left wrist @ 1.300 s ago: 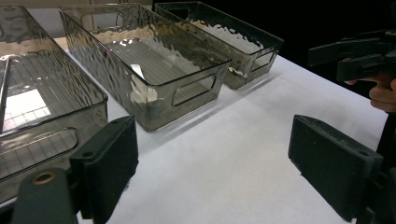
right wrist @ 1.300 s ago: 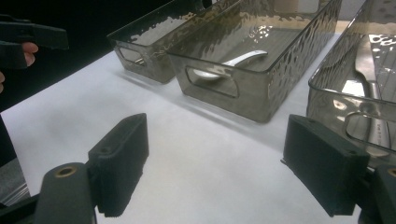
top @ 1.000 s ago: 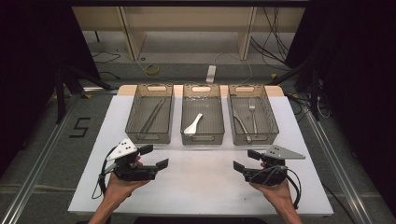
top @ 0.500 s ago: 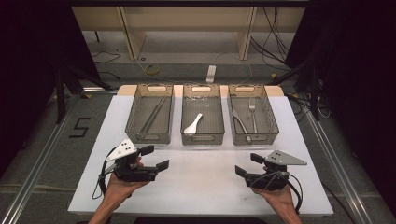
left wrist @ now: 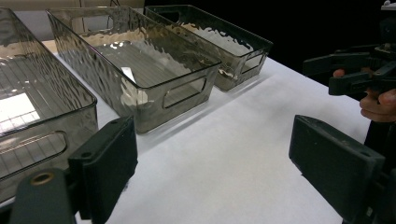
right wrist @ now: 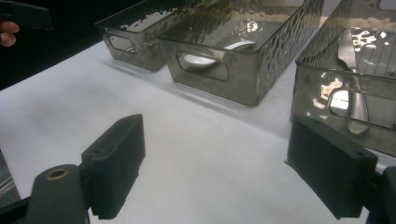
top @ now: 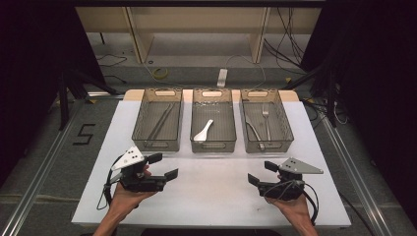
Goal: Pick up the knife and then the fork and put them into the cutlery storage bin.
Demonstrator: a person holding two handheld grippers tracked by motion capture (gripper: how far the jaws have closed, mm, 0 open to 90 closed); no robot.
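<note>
Both grippers wide open, empty, near table's front edge: right gripper [top: 259, 173] sits nearer the fork [top: 266, 121] in the right bin [top: 285, 123] toward the far edge, fork's long axis running front-to-back; left gripper [top: 163, 165] fronts the left bin [top: 143, 118].

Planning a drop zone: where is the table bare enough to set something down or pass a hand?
Bare: the white table between the left gripper and right gripper, up to the near walls of the three bins. Also narrow side strips outside the left bin and right bin. Crowded: the far half, where the bins sit close with the middle bin between them.
</note>
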